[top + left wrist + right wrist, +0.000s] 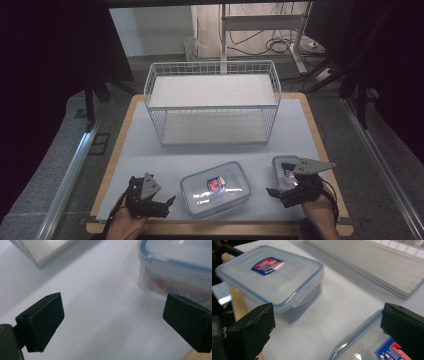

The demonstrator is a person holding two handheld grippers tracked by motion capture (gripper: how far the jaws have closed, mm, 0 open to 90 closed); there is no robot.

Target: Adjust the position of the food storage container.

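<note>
A large clear lidded box with a blue seal [215, 187] [175, 267] [272, 275] lies at the front middle of the white mat. A smaller box of the same kind [281, 167] [367, 345] sits to its right, partly covered by my right gripper [279, 179] [327, 332]. That gripper hovers over the small box's near corner, its jaws wide open and pressing on nothing. My left gripper [167, 206] [112, 320] rests left of the large box, pointing toward it. It is open, with bare mat between its jaws.
A white wire basket [212, 102] [372, 265] [42, 250] with a flat white base stands at the back middle of the mat. The wooden table edge [115, 150] frames the mat. Metal rails run along both sides of the table.
</note>
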